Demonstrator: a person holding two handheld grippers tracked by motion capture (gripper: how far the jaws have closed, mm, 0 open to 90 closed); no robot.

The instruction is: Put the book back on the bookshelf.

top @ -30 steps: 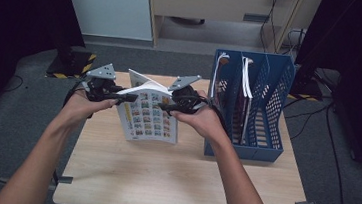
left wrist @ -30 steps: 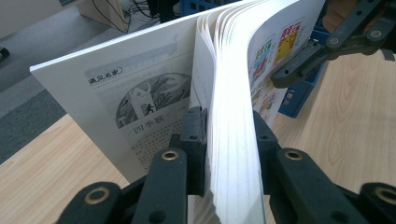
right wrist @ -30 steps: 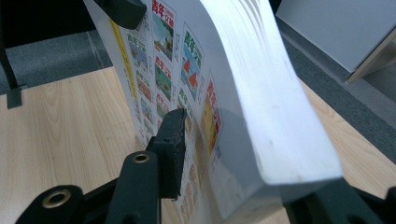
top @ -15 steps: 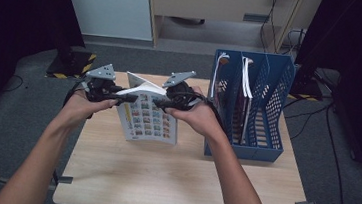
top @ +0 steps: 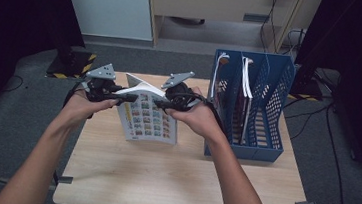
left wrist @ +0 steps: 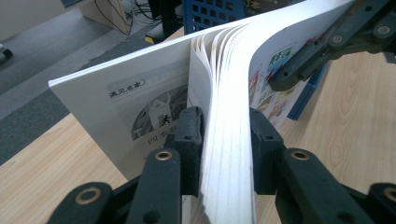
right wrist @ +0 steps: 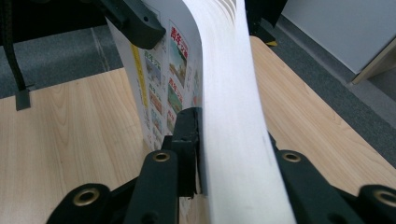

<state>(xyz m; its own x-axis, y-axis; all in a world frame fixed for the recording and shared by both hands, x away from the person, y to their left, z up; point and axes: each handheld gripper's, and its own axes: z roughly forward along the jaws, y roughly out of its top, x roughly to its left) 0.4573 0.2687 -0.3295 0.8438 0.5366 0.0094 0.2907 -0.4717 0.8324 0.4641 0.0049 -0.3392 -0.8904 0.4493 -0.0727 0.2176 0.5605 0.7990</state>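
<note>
Book (top: 149,119), white, cover printed with rows of small colour pictures, pages bowed, is held above tabletop (top: 181,182) between both grippers.

Left hand-held gripper (top: 128,97) clamped on book's left side, jaws just eased wider. Right hand-held gripper (top: 161,102) clamped on right side, jaws just tightened. Forearms extended forward.

Blue file rack (top: 253,109) stands at right; grey carpet around.
</note>
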